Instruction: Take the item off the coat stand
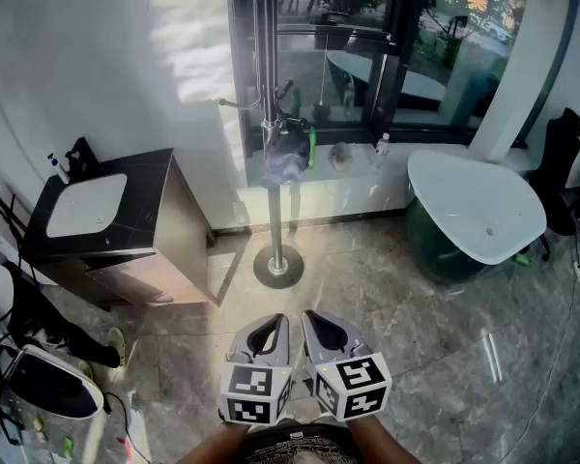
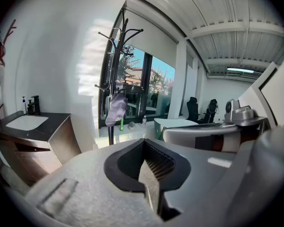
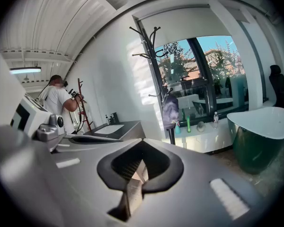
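Note:
A black coat stand [image 1: 275,114] rises from a round base [image 1: 277,267] in front of the window. A grey-purple cloth item [image 1: 284,159] hangs from one of its lower hooks; it also shows as the cloth item [image 2: 116,109] in the left gripper view and the cloth item [image 3: 170,111] in the right gripper view. My left gripper [image 1: 263,337] and right gripper [image 1: 331,333] are side by side low in the head view, well short of the stand. Both are shut with nothing between their jaws.
A dark vanity cabinet [image 1: 164,225] with a white sink [image 1: 85,204] stands to the left of the stand. A white and green bathtub [image 1: 478,211] is at the right. Small bottles [image 1: 381,145] line the window sill. A person [image 3: 57,103] stands far left.

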